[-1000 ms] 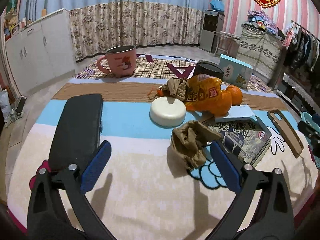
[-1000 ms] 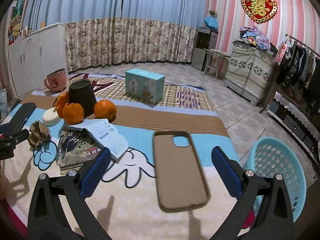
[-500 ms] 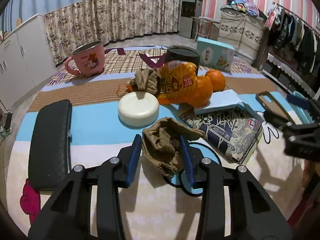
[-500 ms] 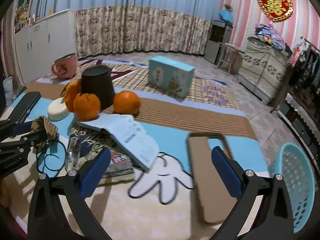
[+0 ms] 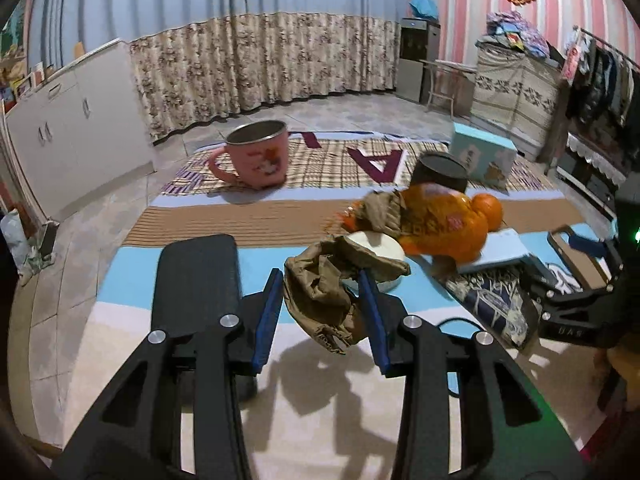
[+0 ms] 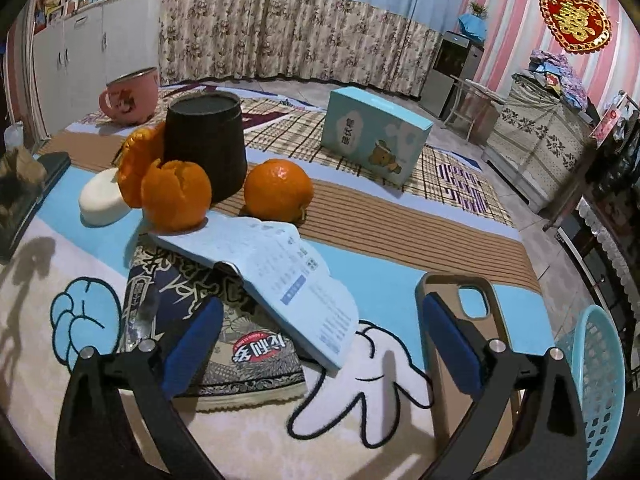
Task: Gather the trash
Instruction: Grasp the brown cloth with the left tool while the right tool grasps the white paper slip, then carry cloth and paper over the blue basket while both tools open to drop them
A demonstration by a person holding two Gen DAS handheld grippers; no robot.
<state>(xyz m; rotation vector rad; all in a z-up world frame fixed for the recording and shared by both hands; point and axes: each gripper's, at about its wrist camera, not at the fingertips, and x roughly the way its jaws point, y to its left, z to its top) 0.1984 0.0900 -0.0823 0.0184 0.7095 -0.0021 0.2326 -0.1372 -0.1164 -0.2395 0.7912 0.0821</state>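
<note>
The left gripper (image 5: 322, 312) pinches a crumpled brown paper (image 5: 320, 300) between its blue pads, lifted above the mat (image 5: 132, 276) near its left edge. The right gripper (image 6: 320, 344) has its fingers spread wide with nothing between them, over a dark snack bag (image 6: 240, 344) with a red label; its writing is too hard to read. A blue box (image 6: 372, 144) with a bear picture stands near the mat's far edge. A blue basket (image 6: 604, 384) sits past the right edge.

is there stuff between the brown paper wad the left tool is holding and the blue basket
Yes. The wad is at the mat's left, the basket off its right edge. Between them lie the white disc, oranges, open booklet, phone case and right tool.
</note>
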